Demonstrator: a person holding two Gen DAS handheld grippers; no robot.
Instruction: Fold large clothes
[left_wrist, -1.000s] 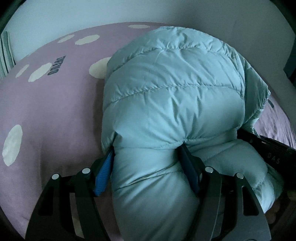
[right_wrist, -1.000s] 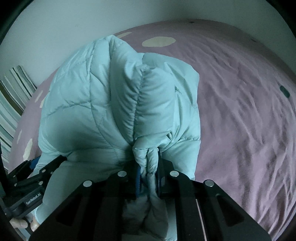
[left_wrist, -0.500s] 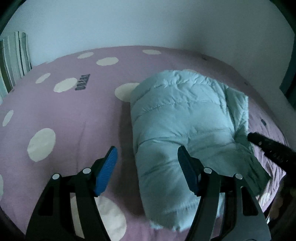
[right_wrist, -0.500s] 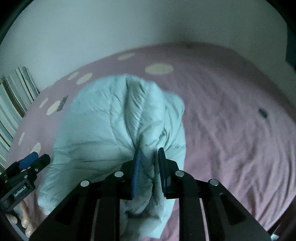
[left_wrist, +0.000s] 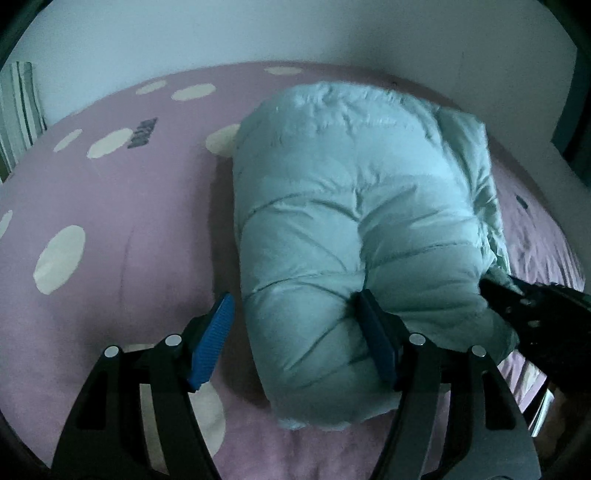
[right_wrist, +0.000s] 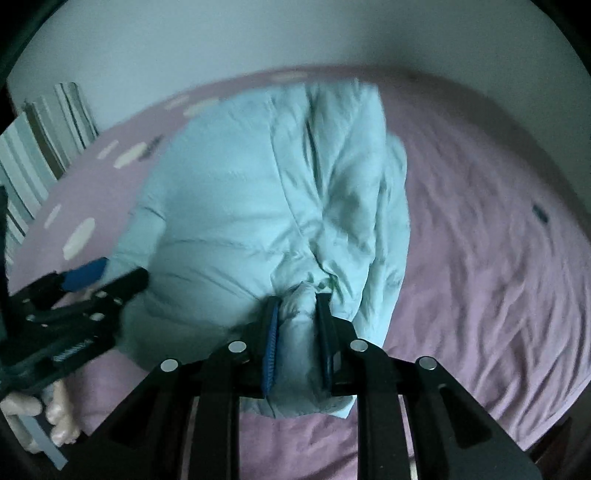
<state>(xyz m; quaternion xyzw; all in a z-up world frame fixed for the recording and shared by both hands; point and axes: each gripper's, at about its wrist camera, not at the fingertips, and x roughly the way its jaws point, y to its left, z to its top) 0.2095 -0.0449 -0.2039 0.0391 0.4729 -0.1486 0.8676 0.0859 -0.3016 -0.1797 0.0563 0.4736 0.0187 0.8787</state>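
Observation:
A light blue puffer jacket (left_wrist: 354, 206) lies folded into a bulky bundle on the pink bed; it also shows in the right wrist view (right_wrist: 266, 206). My left gripper (left_wrist: 295, 321) is open, its jaws wide apart astride the bundle's near left end, the right pad (left_wrist: 373, 332) pressing into the fabric and the left pad (left_wrist: 214, 332) clear of it. My right gripper (right_wrist: 295, 306) is shut on a bunched fold of the jacket at its near right edge. It also shows in the left wrist view (left_wrist: 532, 314), at the right.
The pink bed sheet (left_wrist: 110, 229) has white dots on the left and is wrinkled on the right (right_wrist: 498, 258). A pale wall (left_wrist: 295, 33) runs behind the bed. A striped cloth (right_wrist: 33, 147) stands at the far left. A hand (right_wrist: 55, 413) shows under the left gripper.
The left gripper let go of the jacket, pulled back, then came forward again around the bundle's end. The right gripper's jaws stand a little wider on their fold. The jacket now rests on the bed.

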